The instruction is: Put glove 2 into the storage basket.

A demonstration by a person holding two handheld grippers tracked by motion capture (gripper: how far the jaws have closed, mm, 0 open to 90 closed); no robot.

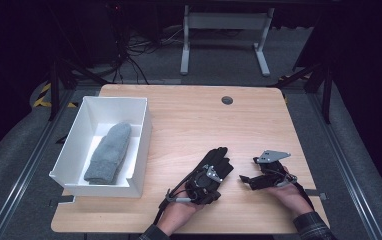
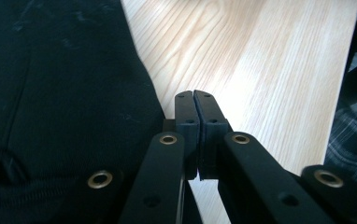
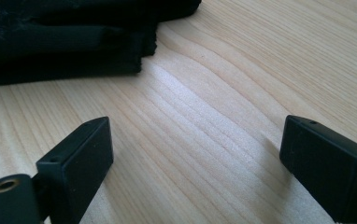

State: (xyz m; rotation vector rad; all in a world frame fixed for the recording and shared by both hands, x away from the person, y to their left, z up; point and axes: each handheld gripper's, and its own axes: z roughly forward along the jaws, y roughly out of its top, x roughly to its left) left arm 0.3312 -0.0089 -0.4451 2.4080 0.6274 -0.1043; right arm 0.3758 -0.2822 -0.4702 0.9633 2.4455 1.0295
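A black glove [image 1: 219, 159] lies flat on the wooden table [image 1: 204, 120], fingers pointing away from me. My left gripper [image 1: 212, 174] rests at the glove's near end; in the left gripper view its jaws [image 2: 195, 100] are pressed together with nothing seen between them, and the glove [image 2: 64, 93] lies right beside them. To the right of the glove, my right gripper [image 1: 245, 179] hovers low over bare wood. Its jaws stand wide apart [image 3: 195, 154], and the glove's fingertips [image 3: 60, 37] lie just beyond them.
A white box [image 1: 144, 145] stands at the table's left side with a grey mitten [image 1: 109, 152] lying in it. A round cable grommet [image 1: 227, 100] sits near the far edge. Cables and a desk frame are on the floor beyond.
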